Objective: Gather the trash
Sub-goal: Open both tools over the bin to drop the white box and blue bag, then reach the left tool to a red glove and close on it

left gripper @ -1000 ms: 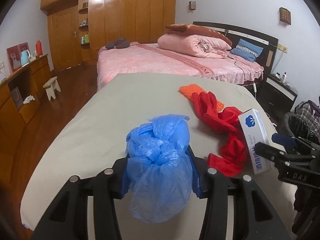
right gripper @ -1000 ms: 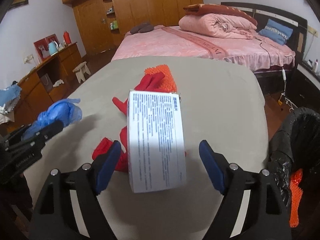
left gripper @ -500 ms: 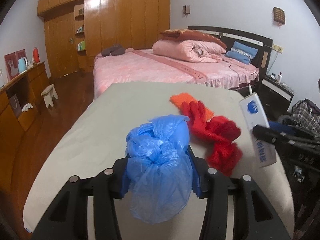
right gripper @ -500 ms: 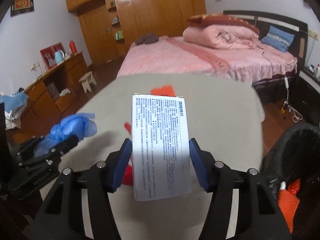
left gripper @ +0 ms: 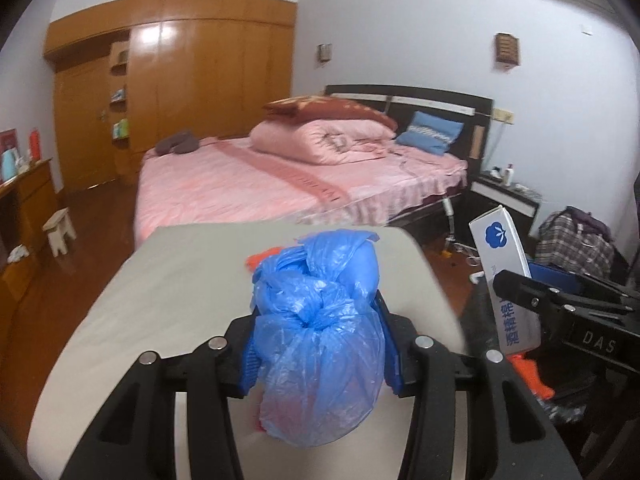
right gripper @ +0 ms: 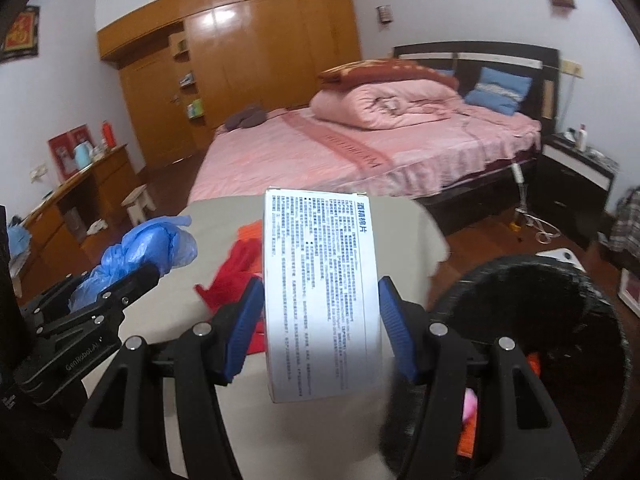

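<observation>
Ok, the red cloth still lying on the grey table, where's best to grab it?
Pinch the crumpled red cloth at its raised bunched folds, coming down from above. It lies limp on the grey table, so edges offer nothing to clamp; the bunched part gives bulk.

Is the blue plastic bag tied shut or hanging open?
Tied shut. The crinkly blue plastic bag is twisted into a knot near its middle, with no open mouth showing, and the left gripper pinches it just there.
</observation>
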A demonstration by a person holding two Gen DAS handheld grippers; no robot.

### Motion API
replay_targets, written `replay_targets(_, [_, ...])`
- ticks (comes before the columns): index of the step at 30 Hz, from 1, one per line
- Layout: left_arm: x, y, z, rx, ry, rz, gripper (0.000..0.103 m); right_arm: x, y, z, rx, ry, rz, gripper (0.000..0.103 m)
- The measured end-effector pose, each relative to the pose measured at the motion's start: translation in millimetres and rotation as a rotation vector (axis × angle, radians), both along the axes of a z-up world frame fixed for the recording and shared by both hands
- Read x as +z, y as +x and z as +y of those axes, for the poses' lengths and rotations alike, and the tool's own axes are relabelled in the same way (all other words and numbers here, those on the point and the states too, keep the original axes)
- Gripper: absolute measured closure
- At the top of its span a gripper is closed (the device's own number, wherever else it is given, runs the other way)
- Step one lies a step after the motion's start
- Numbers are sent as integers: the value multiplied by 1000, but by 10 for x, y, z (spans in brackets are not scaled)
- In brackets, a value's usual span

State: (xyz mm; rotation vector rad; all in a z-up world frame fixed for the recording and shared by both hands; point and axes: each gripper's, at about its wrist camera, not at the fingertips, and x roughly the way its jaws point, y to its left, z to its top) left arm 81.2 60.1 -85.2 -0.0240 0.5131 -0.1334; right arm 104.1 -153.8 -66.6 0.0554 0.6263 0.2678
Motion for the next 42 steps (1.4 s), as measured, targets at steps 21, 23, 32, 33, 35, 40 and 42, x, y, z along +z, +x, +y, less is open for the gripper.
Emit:
replay_targets(21, [35, 101, -1718, -343, 8, -29, 55, -205, -401, -1733, -375, -36, 12, 45])
replay_targets(23, [27, 122, -1825, -365, 5, -25, 55, -226, -415, -1854, -401, -41, 10, 45])
replay_targets(32, [-4, 270, -2101, -455, -48, 8, 33, -305, -473, -2175, -497, -59, 8, 23])
replay_targets(33, [-6, 266, -2073, -449, -52, 7, 31, -305, -487, -2182, -505, -61, -1, 16])
replay_targets(35, [-1, 270, -1994, -428, -60, 5, 22, -286, -493, -2176, -514, -66, -17, 10])
replay_targets(40, [42, 269, -1686, -358, -53, -14, 14, -236, -502, -2066, -488, -55, -57, 5])
replay_targets(42, [58, 257, -1518, -318, -44, -19, 11, -219, -489, -1966, -461, -45, -64, 5])
